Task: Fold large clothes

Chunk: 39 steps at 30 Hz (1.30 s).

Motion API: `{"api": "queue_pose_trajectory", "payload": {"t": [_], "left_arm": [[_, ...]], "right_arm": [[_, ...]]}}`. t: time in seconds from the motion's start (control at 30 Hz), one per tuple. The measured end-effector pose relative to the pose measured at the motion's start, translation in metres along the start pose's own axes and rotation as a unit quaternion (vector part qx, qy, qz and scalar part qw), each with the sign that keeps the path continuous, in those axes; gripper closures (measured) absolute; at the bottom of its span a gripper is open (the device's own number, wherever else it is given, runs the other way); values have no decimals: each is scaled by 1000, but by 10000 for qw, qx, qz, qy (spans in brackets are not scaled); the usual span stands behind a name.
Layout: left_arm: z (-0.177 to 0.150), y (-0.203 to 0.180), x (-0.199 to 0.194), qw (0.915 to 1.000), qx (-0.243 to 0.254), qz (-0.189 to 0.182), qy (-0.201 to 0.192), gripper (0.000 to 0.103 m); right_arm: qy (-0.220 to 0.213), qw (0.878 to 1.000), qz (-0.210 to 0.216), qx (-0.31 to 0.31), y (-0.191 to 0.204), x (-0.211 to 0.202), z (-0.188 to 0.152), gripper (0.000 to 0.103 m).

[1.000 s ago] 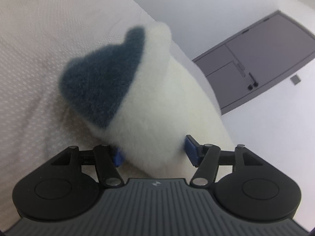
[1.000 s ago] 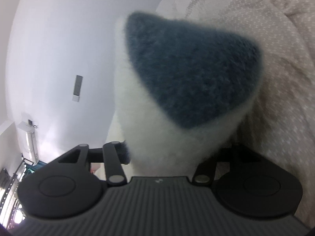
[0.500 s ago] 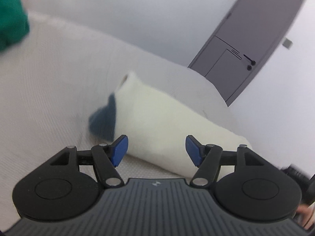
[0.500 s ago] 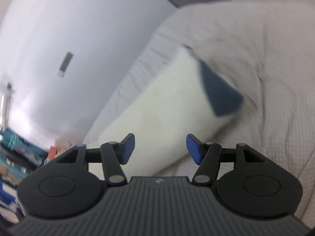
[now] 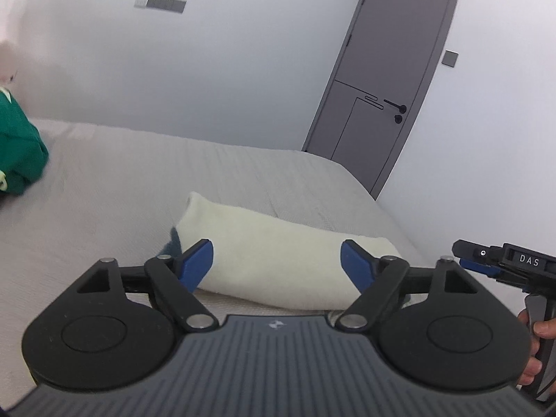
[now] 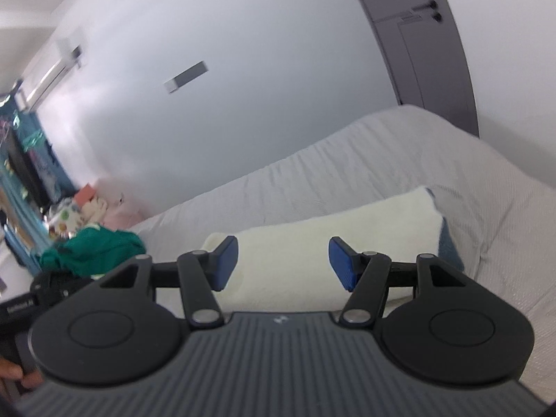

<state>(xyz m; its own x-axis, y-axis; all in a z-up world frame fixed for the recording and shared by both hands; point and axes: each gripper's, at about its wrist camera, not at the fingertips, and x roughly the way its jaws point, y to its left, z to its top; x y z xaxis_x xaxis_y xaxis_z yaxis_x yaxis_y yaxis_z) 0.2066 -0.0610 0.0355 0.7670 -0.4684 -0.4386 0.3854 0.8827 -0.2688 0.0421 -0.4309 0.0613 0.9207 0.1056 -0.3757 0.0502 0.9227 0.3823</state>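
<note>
The cream garment (image 5: 278, 264) lay folded into a long bundle on the bed (image 5: 121, 180), near the edge closest to the door (image 5: 389, 80). A dark blue patch showed at one end of the bundle.

Tool state: the left gripper (image 5: 277, 267) stood with its jaws apart, having just opened further, and nothing was between the pads. The right gripper (image 6: 283, 264) also had its jaws apart and held nothing. Both hung above the bundle and clear of it. The right gripper also showed at the right edge of the left view, with a hand (image 5: 535, 330) on its handle.

Judged status: the fold on this garment looked complete and the bundle had been released.

Risks from here:
- The bundle looked thick and springy. The top layer might lift or unroll if nothing pressed it flat.
- The bundle lay close to the bed edge. A nudge from either gripper on the way past could push it off.
- A green garment (image 6: 93, 246) lay crumpled at the far side of the bed. Dragging it across the bed could catch and disturb the folded bundle.

Containers: none was in view. Coloured clutter (image 6: 69, 212) beyond the bed was too blurred to identify.
</note>
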Motion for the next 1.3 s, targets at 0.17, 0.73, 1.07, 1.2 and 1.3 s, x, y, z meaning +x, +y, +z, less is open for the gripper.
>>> {"api": "queue_pose_trajectory", "payload": {"t": [0.17,0.73,1.07,1.2,1.3], "left_arm": [[-6,-9,-33,9999,45,67,-68,15],[-45,-16,-67,9990,253,356,-97,9],[-72,-7,-56,9972,431,610,-53,9],[-79,-1,-50,9976,378,573,31,9],[-82,2,-47,9971,429,619,85,9]], "right_arm": [[-65,9992,18,-401,17,-5,-21,42],[20,9948,-38,-1015,47,-34,-77,42],[171,9936,-244,-1093,46,-31,-100,41],[238,9946,-305,-961,40,-28,-106,42],[282,9950,-347,-898,36,-27,-108,42]]}}
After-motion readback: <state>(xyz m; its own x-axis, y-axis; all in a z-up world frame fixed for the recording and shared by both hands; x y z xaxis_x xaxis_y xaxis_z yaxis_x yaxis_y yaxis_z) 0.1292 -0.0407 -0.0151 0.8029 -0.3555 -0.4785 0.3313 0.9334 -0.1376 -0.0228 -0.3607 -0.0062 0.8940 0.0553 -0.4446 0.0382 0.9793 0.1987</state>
